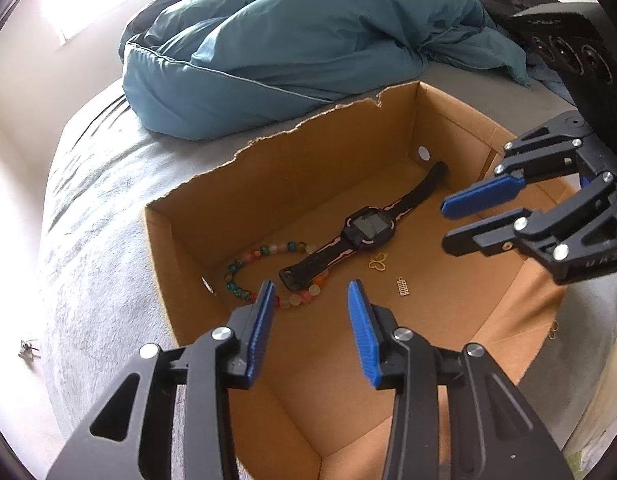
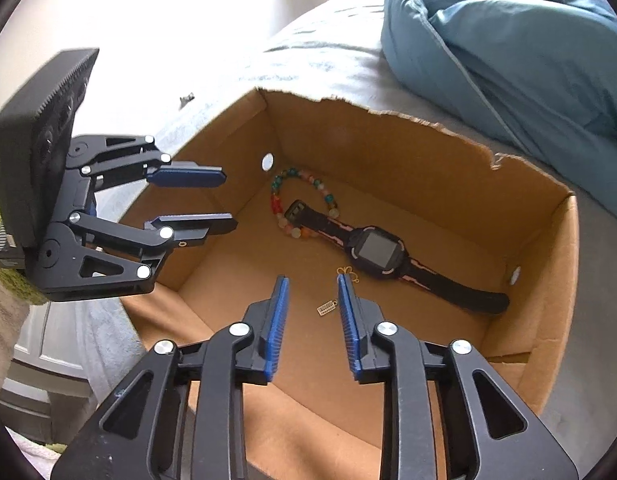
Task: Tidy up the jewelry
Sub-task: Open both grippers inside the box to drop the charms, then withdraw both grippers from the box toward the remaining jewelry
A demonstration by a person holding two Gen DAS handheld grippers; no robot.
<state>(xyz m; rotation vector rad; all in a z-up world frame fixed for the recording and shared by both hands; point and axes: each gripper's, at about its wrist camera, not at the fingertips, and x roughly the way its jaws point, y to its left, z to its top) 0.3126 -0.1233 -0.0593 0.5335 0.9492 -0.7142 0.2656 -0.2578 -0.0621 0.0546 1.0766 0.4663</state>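
box point(image 1: 292, 168) open-topped, watch point(image 1: 368, 232) mid-floor

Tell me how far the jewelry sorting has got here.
Done: watch, bead bracelet, gold butterfly charm and small rectangular charm lie in the cardboard box. In hand: nothing; left gripper and right gripper open. Left: cannot tell.

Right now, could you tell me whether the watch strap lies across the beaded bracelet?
Yes, one end of the black watch strap rests inside and over the loop of the beaded bracelet on the cardboard box floor.
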